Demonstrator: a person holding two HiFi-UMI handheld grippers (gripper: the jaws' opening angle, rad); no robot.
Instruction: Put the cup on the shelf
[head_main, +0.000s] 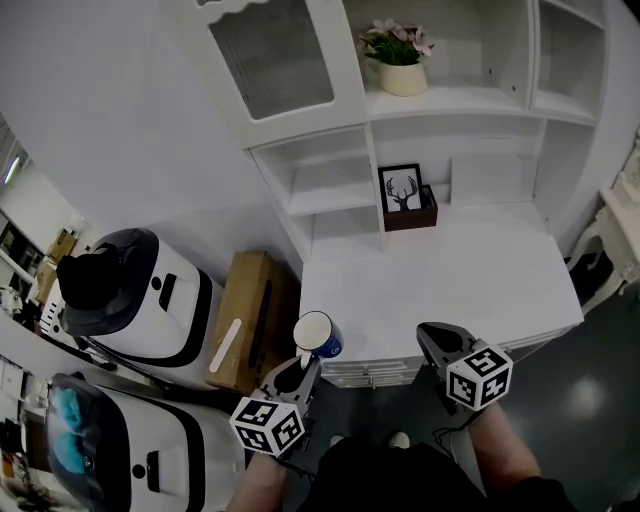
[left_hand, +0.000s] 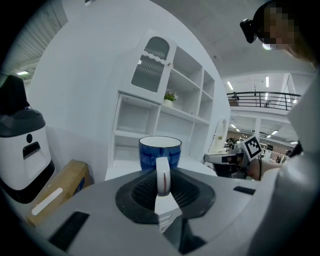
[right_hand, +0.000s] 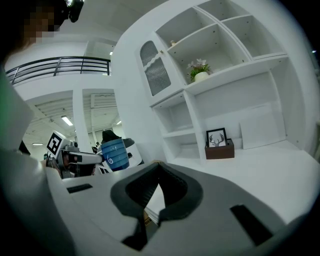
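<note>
In the left claw (head_main: 302, 364): blue ceramic cup (head_main: 318, 336), clamped by its handle, held aloft; white shelf (head_main: 325, 199) ahead, placement pending. Right claw (head_main: 431, 338) closed, empty.

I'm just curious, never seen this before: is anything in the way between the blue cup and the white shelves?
Nothing visible. The cup, held by the left gripper, faces bare desktop up to the open shelves; the deer picture sits off to the right.

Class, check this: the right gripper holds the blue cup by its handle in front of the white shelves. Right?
No: the left gripper holds the blue cup by its handle in front of the white shelves, as the left gripper view shows.
</note>
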